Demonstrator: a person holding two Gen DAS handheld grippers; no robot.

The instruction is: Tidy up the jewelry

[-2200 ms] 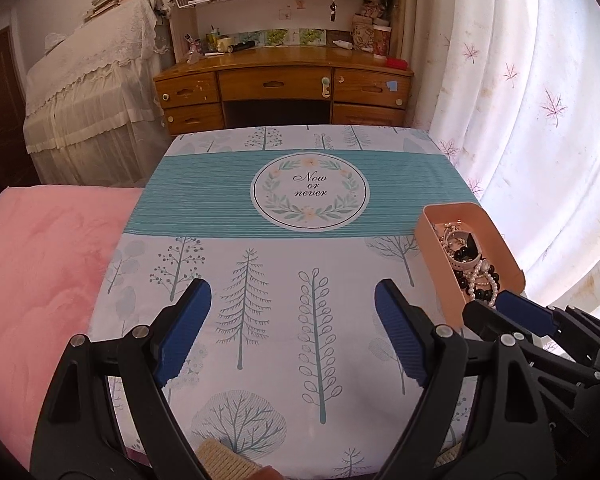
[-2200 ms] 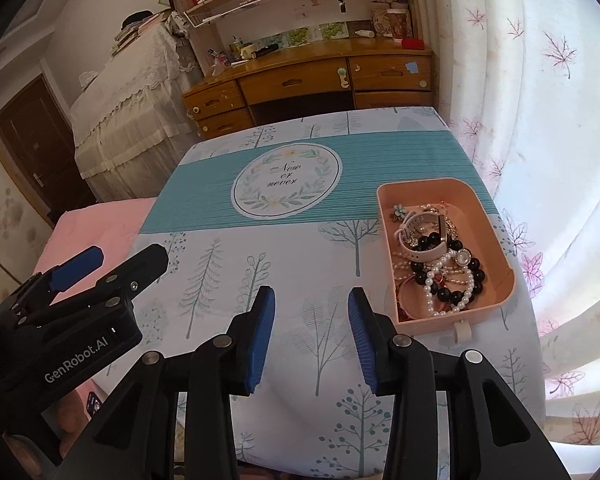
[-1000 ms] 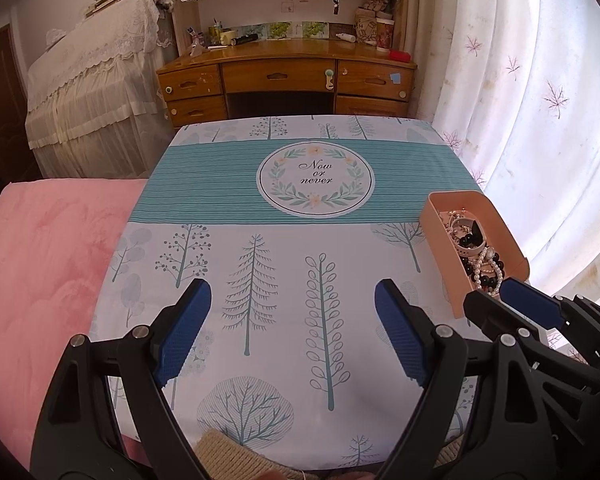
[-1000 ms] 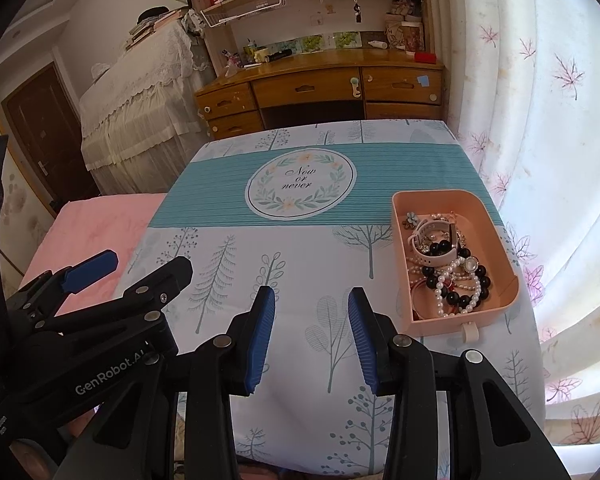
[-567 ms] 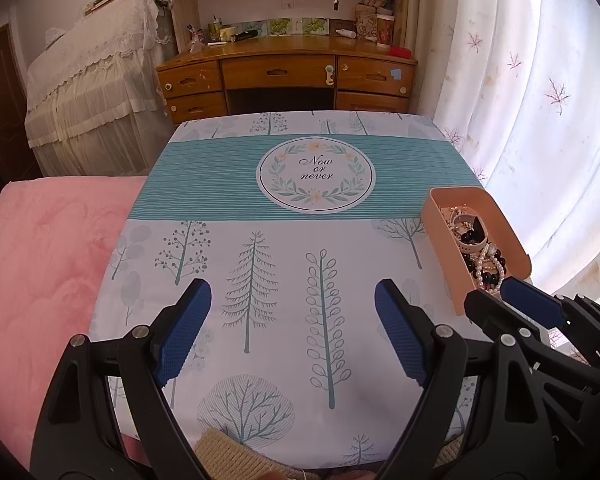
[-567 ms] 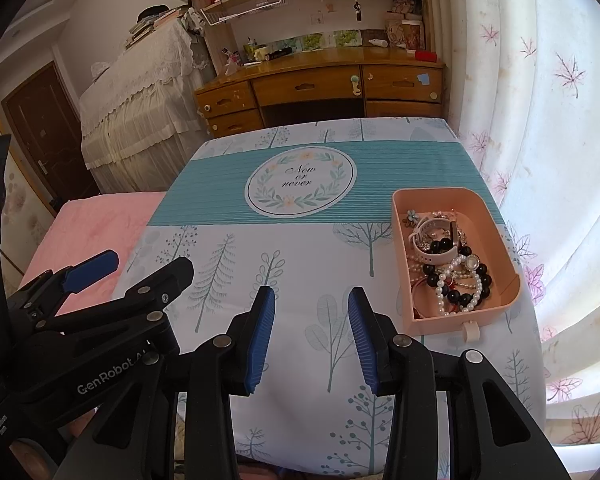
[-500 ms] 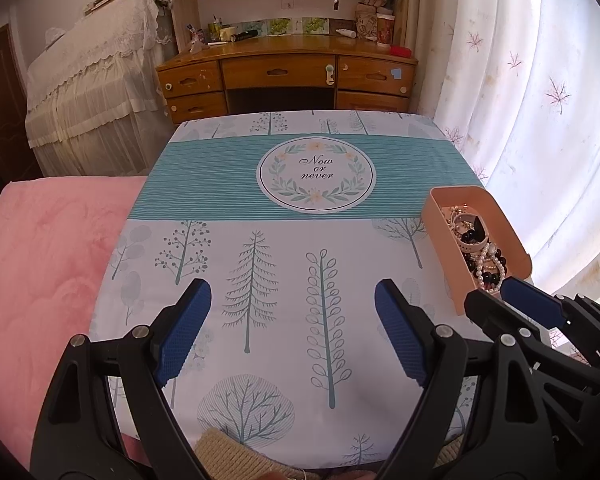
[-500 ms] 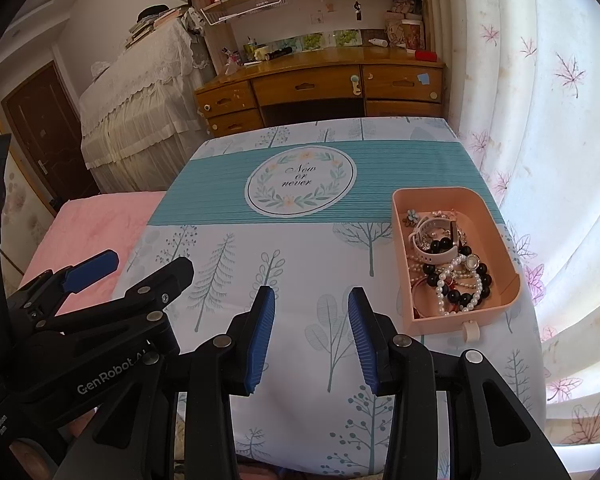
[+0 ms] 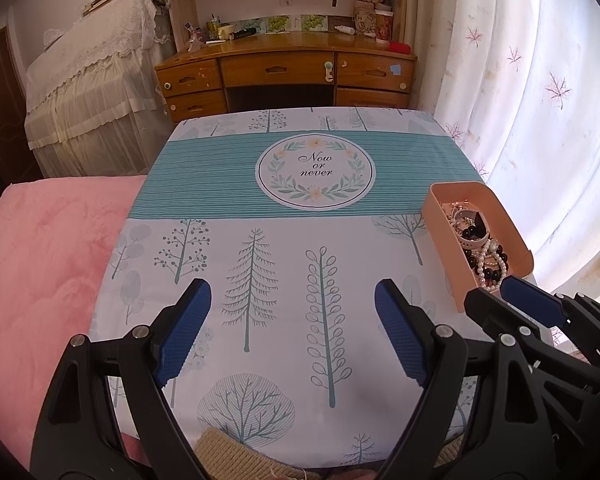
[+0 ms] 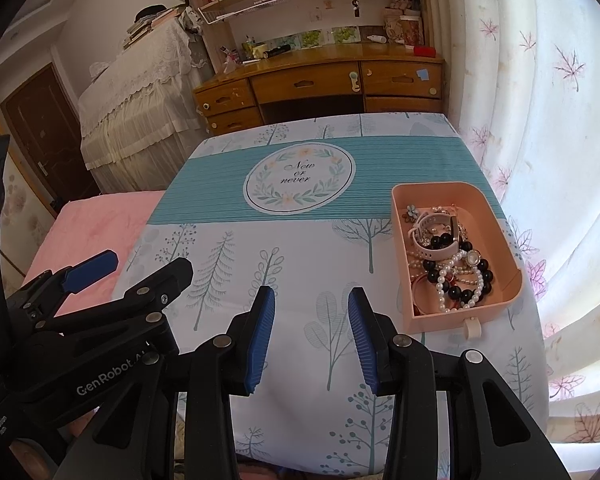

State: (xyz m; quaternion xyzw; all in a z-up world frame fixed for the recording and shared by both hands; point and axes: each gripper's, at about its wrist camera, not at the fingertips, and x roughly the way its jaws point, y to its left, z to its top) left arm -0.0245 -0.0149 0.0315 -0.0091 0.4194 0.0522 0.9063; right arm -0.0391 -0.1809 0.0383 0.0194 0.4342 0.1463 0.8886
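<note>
Pink tray (image 10: 504,236): sits on the table's right side, near the curtain edge, small tab on its near wall.
Jewelry (image 10: 446,258): tangled heap inside the tray; white pearl strands, black bead bracelets, a pale watch strap.
Right gripper (image 10: 311,330): hovers above the cloth just left of the tray, blue pads partly apart, nothing between them.
Left gripper (image 9: 293,326): spread wide over the tree print, empty.
Tablecloth (image 9: 260,200): white with trees, teal stripe band, round "Now or never" wreath.
Desk (image 9: 284,74): wooden, beyond the table.

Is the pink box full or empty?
Partly full. The pink box holds a tangled pile of jewelry: pearl and black beads, a watch. Bare floor shows at its far end.
</note>
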